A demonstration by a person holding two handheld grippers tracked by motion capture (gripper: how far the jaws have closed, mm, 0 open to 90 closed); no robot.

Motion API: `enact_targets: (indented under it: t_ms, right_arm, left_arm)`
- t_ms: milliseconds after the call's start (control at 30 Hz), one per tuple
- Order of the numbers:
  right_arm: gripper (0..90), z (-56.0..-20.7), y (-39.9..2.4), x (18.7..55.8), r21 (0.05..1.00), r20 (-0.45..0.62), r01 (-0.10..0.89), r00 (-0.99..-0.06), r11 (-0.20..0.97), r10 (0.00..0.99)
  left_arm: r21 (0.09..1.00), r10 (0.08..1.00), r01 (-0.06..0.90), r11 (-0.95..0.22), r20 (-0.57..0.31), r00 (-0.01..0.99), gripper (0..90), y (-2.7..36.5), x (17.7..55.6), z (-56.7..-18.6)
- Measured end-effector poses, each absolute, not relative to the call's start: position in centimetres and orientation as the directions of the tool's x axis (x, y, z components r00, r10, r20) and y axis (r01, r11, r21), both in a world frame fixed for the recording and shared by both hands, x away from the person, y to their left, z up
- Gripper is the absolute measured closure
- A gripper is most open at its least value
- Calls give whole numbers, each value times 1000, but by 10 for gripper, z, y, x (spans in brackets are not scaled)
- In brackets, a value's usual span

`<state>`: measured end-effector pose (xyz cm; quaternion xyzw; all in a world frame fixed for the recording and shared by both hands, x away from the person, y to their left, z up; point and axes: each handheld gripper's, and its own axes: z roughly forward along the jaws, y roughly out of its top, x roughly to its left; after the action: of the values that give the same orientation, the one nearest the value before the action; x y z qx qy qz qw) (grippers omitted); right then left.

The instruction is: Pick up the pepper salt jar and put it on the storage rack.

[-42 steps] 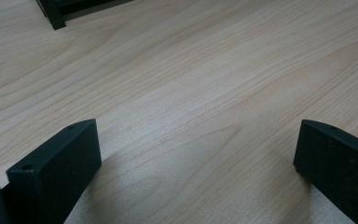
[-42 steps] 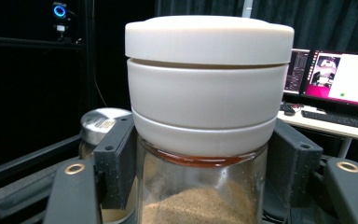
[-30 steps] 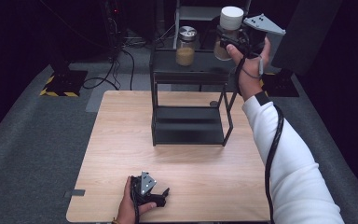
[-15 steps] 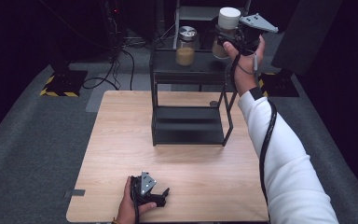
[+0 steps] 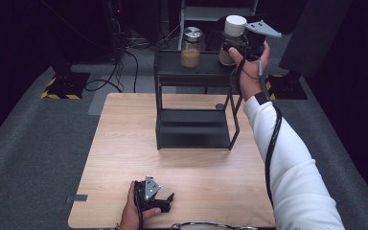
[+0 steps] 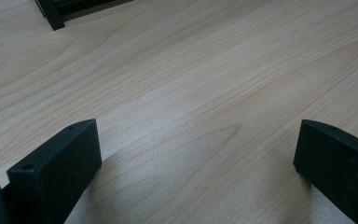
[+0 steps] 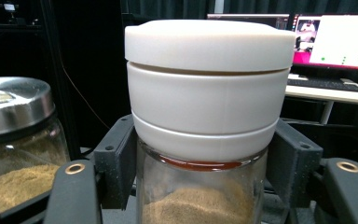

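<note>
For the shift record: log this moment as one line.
right tool: shut on white-lid jar, at rack top | left tool: open, resting on table | steel-lid jar: on rack top

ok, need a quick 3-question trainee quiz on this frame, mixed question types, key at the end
1. True or false: the right gripper is shut on the white-lidded glass jar.
2. Multiple choice: where does the left gripper sit? A) on the black rack's top shelf B) low over the wooden table near its front edge, jaws open and empty C) clamped on the metal-lidded jar
3. Short answer: what stands on the top shelf of the black two-tier rack, beside the held jar?

Key
1. True: its jaws press the glass on both sides just under the lid.
2. B
3. A glass jar with a metal lid, holding tan powder.
</note>
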<state>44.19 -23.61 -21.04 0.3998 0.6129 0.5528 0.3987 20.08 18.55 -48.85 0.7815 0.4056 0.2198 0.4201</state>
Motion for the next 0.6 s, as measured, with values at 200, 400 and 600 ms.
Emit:
enact_targets:
  t_ms: [200,400,600]
  right_arm:
    - [344,-214,-236,442,996,-53,43,-362,74,931]
    - [340,-220,-232,439,997,-61,25,-341,74,938]
    - [238,-223,-233,435,997,-77,-17,-338,75,938]
  left_arm:
    - [835,819,449,-318,3,574,4,185,201,-489]
    - [835,819,449,-318,3,574,4,185,201,-489]
    - [835,818,449,-318,3,575,4,186,201,-489]
